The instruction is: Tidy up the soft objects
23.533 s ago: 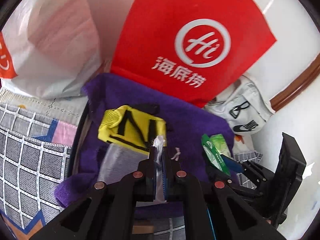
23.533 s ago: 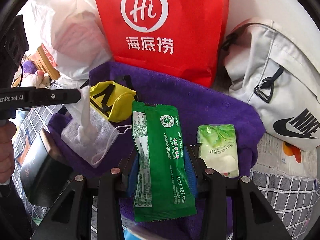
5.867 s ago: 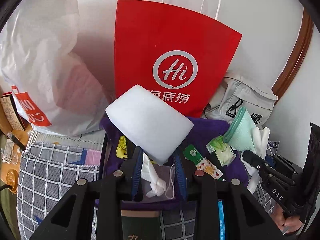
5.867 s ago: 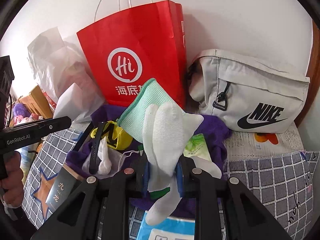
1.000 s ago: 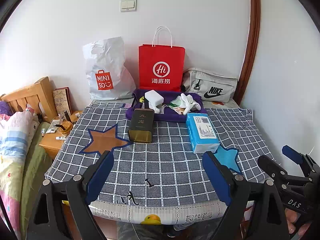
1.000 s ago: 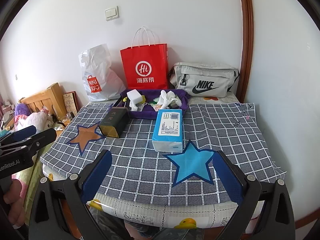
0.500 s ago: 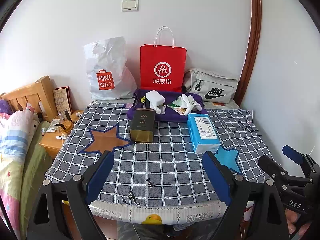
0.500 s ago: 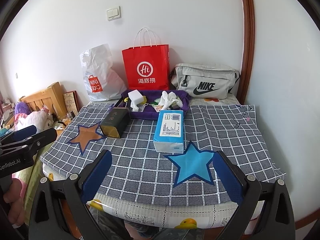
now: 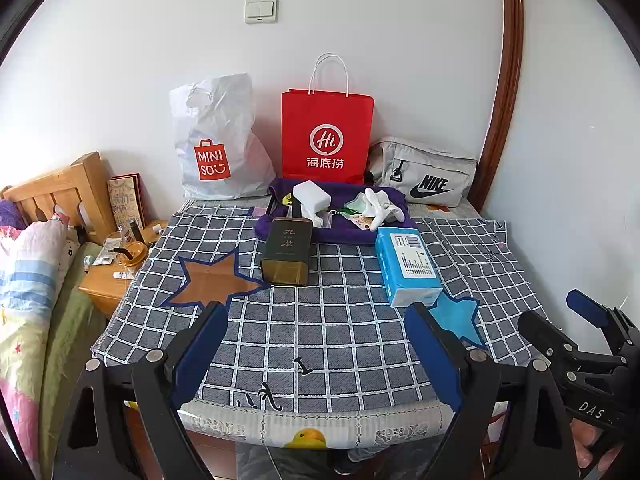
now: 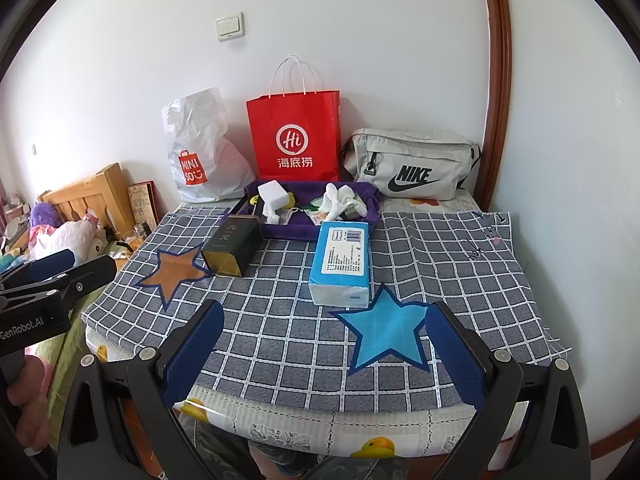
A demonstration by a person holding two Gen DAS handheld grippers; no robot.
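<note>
Both wrist cameras look from the near table edge, well back, toward the far wall. The left view sits more left (bedside visible). Both share the purple tray (image 9: pixel 340 232) (image 10: pixel 304 230) and red bag (image 9: pixel 326 136) (image 10: pixel 294 140).

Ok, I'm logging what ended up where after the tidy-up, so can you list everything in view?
Tray: 1, purple towel-lined, back of table.
Sponge block: 1, white, in tray, left.
Gloves: white, bunched in tray, right; count unclear.
Small packets: green and printed, in tray; count unclear.
Tin: 1, dark with gold, in front of tray.
Tissue pack: 1, blue, right of the tin.
Paper bag: 1, red, against wall.
Plastic bag: 1, white, left of paper bag.
Waist bag: 1, grey, right of paper bag.
Tablecloth: 1, grey checked with stars.
Left gripper: open, empty, near table edge.
Right gripper: open, empty, near table edge.
</note>
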